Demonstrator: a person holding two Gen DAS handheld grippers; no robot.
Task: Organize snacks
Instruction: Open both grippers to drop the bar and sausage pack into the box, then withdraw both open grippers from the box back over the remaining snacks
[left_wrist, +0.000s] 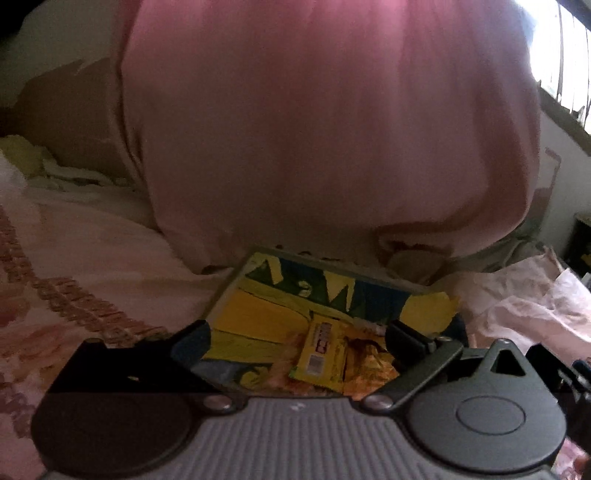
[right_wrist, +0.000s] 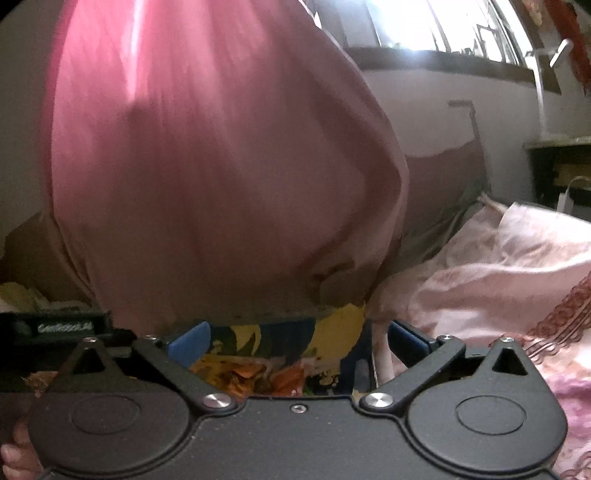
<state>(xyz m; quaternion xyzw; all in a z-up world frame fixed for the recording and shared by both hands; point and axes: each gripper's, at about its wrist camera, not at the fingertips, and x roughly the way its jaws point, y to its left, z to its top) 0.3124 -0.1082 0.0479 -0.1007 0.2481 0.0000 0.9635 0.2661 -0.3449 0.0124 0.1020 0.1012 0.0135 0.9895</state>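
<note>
A: Firstly, what is shown in the left wrist view?

B: The left gripper (left_wrist: 297, 341) is seen from behind, its jaws spread wide with nothing clasped between them. Below the gap, a yellow snack packet (left_wrist: 322, 357) is seen lying on orange snack wrappers (left_wrist: 373, 363), all resting on a yellow and blue printed sheet (left_wrist: 266, 314). The sheet is laid on a pink patterned bedspread (left_wrist: 85, 280). Most of the upper picture is filled by a large pink cloth (left_wrist: 325, 122), blurred, hanging just behind the sheet.

A: And the fingers there?

B: A dark finger (left_wrist: 192, 341) is seen at each side of the packet, apart from it, released.

A: What is shown in the right wrist view?

B: The right gripper (right_wrist: 297, 341) is likewise seen with its jaws wide apart and nothing gripped. A blue fingertip (right_wrist: 189, 343) stands on either side. Between them, orange wrappers (right_wrist: 255, 376) are seen on the same yellow and blue sheet (right_wrist: 332, 325), close below the gripper. The pink cloth (right_wrist: 207, 155) again covers most of the picture. A crumpled pale pink bedcover (right_wrist: 498, 266) is seen on the right, and a bright window (right_wrist: 436, 26) above it.
</note>
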